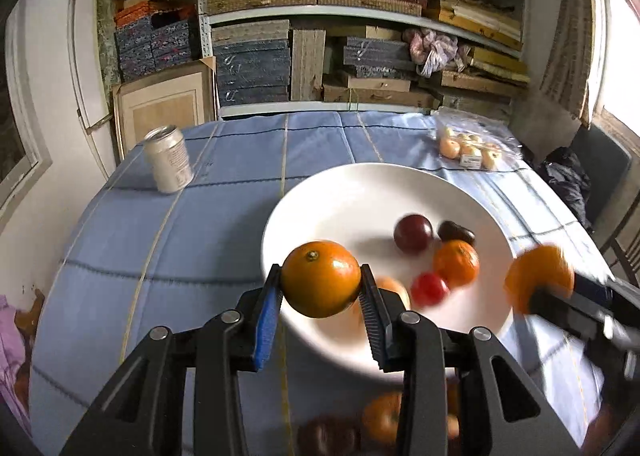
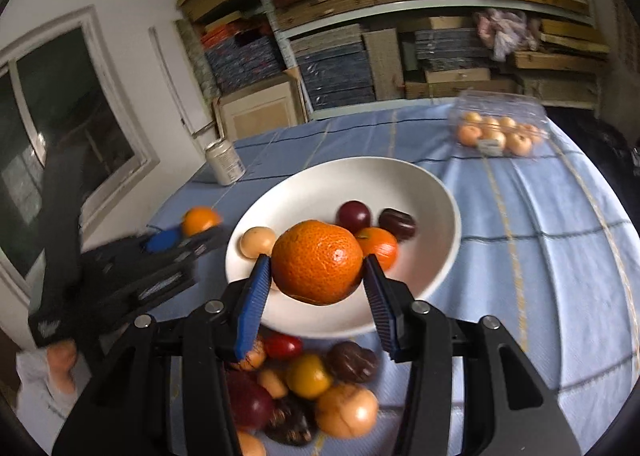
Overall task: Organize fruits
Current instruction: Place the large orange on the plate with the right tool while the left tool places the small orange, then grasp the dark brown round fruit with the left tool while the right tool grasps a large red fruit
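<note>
I have the left hand-held gripper [image 1: 320, 284] closed on a smooth orange [image 1: 320, 283], its blue pads pressing the fruit from either side, and it hangs above the near left rim of the white bowl [image 1: 344, 184]. The right hand-held gripper [image 2: 316, 270] is clamped the same way on a rougher, pebbly mandarin [image 2: 317, 261], which sits in the air over the near edge of that bowl. From the left wrist view I see the right one come in blurred at the right side of the bowl, fruit at its tip; from the right wrist view the left one shows blurred at the bowl's left side with its orange out front. Inside the bowl lie a dark red plum [image 2: 353, 215], a dark brown fruit [image 2: 397, 223] just beside it, a small mandarin [image 2: 378, 246] partly hidden behind my held one, a pale peach-coloured fruit [image 2: 257, 242] near the left wall and, in the left wrist view, a small red fruit [image 1: 430, 288]. On the blue checked worktop [image 2: 540, 256] in front of the bowl, under my fingers, sits a loose pile of fruit [image 2: 312, 388]: red, yellow, brown and pale orange pieces touching one another. A drinks can [image 1: 168, 164] stands upright at the far left, and a clear plastic pack of small pale fruit [image 2: 498, 132] lies at the far right, well apart from the bowl.
</note>
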### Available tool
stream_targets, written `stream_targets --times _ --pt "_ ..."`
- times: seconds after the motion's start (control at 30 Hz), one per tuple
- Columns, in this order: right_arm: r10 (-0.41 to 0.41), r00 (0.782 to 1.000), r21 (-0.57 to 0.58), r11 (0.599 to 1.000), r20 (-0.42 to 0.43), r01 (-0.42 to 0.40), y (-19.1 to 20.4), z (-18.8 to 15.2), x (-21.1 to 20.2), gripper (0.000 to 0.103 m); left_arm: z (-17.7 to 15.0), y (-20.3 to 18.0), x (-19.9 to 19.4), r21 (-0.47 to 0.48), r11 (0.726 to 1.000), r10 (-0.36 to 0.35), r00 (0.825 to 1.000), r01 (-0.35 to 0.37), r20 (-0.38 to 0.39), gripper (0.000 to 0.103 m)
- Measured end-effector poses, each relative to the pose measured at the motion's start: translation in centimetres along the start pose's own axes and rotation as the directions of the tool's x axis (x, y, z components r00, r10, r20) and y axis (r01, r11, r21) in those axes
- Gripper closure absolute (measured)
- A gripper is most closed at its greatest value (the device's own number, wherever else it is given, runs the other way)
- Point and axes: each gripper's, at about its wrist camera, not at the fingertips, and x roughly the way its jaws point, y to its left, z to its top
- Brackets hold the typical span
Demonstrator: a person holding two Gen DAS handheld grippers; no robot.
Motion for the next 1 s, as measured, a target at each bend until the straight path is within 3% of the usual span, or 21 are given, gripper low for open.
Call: stream_targets --times 0.13,0.33,0.37,0.4,0.47,0.57,0.67,0.8,1.0 --pt "-0.005 0.998 -0.033 0.999 -0.058 0.003 0.2 -0.7 2.3 0.056 2.1 -0.4 3.5 0.013 1.0 0.002 0.999 -0.001 -0.042 0.065" --pt "-0.012 0.994 -0.043 0.999 -0.109 0.007 0.2 -1.5 4.1 0.055 2.3 -0.2 7.1 -0.019 0.999 -0.047 0.992 0.045 -0.119 0.064" --pt "-0.019 0.996 -0.045 0.999 -0.091 0.015 0.1 -1.4 3.8 0.052 2.2 -0.2 7.3 -0.025 0.999 -0.045 0.992 0.042 -0.118 0.058" --pt "-0.023 0.997 -0.045 0.999 -0.077 0.019 0.0 -1.3 3.4 0.042 2.0 -0.2 7.2 -0.029 0.999 -0.039 0.992 0.036 -0.117 0.047" --pt "-0.021 1.0 -0.039 0.999 -0.02 0.02 -0.3 -0.9 2.0 0.038 1.9 0.2 6.1 -0.047 0.998 -0.037 0.995 0.033 -0.091 0.037" --pt "0.0 0.998 -0.01 1.0 0.06 0.001 -1.1 -0.3 -0.4 0.038 1.8 1.1 3.5 -0.078 0.997 -0.031 0.998 0.026 -0.058 0.035" --pt "-0.009 0.994 0.03 1.0 0.113 0.006 -2.1 -0.4 -2.5 0.029 1.0 2.3 -0.3 -0.118 0.993 -0.021 1.0 0.02 -0.009 0.028" --pt "-0.038 0.991 0.069 0.997 0.126 0.029 -3.5 -1.6 -4.0 0.028 -2.7 3.1 -5.6 -0.129 0.989 0.079 0.994 -0.068 0.079 0.01" --pt "-0.079 0.989 0.102 0.993 0.127 0.066 -4.0 -5.4 -6.8 0.021 -10.0 2.2 -8.2 -0.079 0.979 0.195 0.976 -0.188 0.099 0.007"
